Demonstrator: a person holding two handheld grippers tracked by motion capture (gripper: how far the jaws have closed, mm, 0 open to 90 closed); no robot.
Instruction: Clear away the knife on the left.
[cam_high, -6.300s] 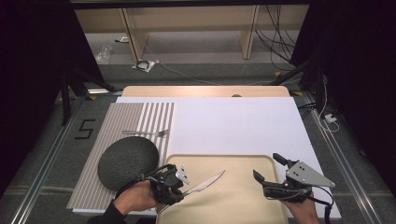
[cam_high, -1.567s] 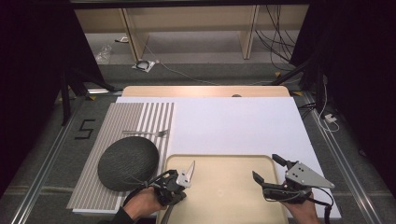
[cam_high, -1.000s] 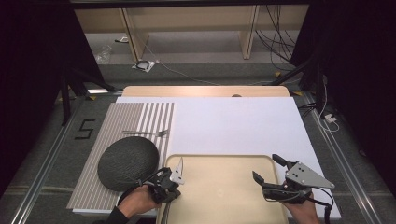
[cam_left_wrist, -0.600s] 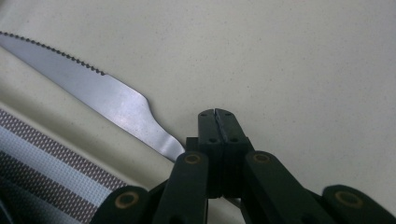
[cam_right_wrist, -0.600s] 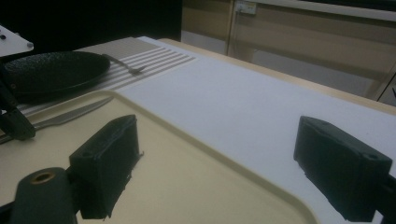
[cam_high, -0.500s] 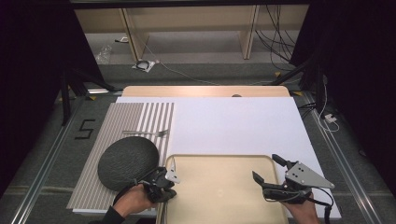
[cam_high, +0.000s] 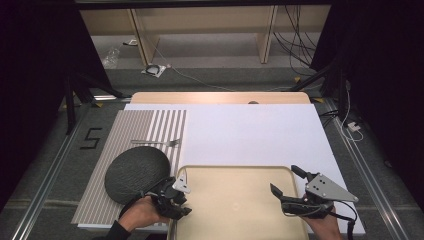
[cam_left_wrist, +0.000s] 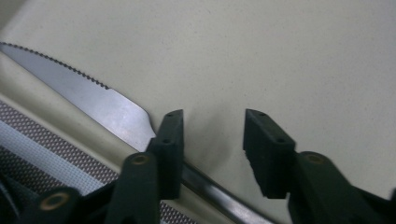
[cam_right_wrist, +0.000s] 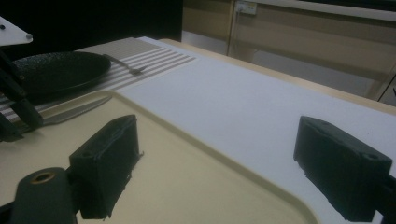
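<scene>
Down at the near left, we see the left gripper (cam_high: 176, 196) with its jaws standing partly apart, having just been opening; the knife (cam_left_wrist: 100, 105) lies beside and under its left jaw, no longer pinched. Our right gripper (cam_high: 289, 189) hovers over the near right part of the tray with its jaws spread wide and nothing between them.

Moving outward, the beige tray (cam_high: 240, 210) holds only the knife, which lies along its left rim, just inside the raised edge. The knife is a table knife with a bright steel blade, fine serrations along one edge, and a darker, narrower handle running back beneath the gripper.

Left of the tray, a dark round plate (cam_high: 136, 172) sits on the striped placemat (cam_high: 135, 127). Beyond the plate, a fork (cam_high: 159, 142) rests on the placemat.
</scene>
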